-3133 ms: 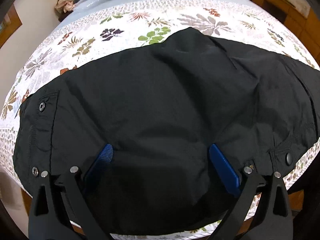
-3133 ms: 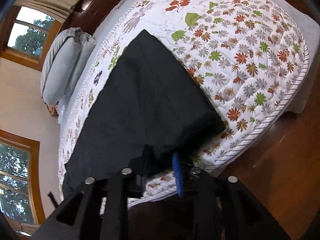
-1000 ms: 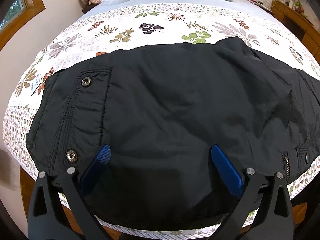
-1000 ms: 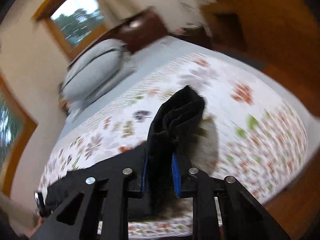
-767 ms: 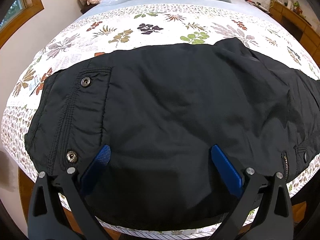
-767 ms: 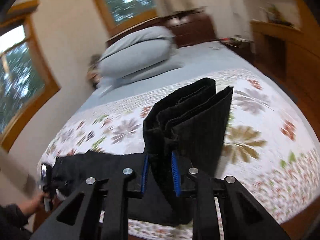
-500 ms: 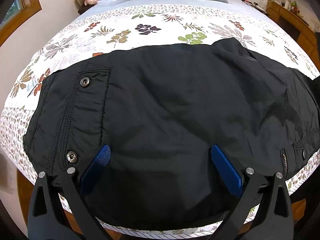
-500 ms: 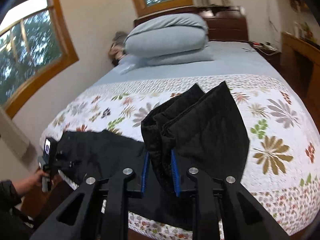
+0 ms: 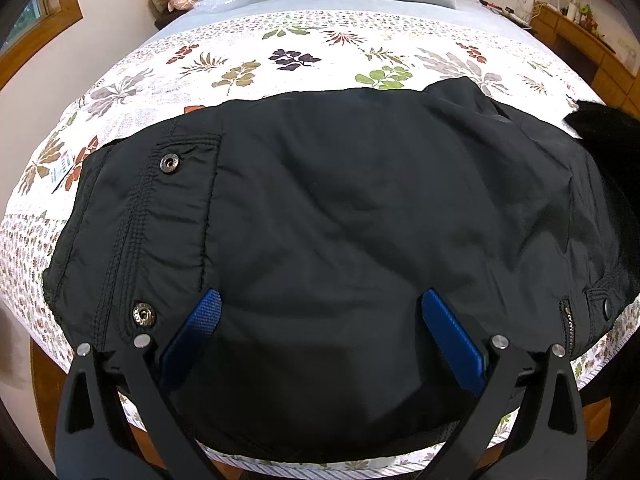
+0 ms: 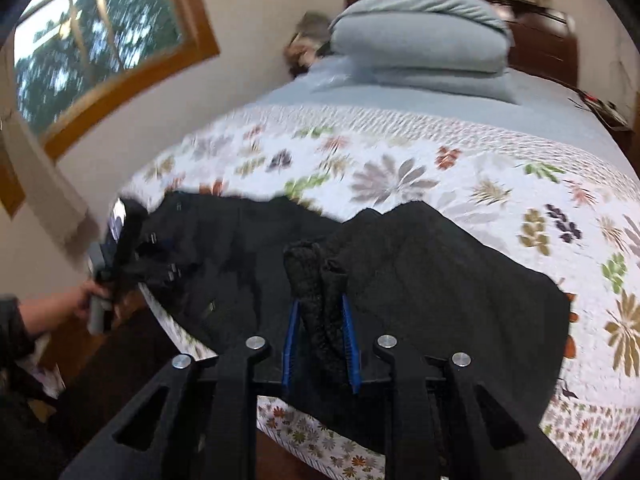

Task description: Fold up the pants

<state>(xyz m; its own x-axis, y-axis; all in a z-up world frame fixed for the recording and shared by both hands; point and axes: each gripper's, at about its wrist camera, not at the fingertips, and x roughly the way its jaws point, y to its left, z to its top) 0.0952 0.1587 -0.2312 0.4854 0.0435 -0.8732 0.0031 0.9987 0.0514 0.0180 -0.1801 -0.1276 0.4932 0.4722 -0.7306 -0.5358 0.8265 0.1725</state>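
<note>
Right tongs [image 10: 320, 344], nearest: clamped on a bunched wad of the pants [image 9: 340, 216] leg ends, raised over the garment. Left tongs [image 9: 320, 336]: blue pads spread wide, nothing pinched, poised over the waist end near the bed [image 9: 280, 44] edge. Step in hand, by my reading: carrying the legs across to lie over the waist. Next: lower the hems to meet the waistband, then release. Pants: black, lightly creased, metal snaps [image 9: 169, 163] showing. Beyond: floral quilt, grey pillows [image 10: 420, 28].
</note>
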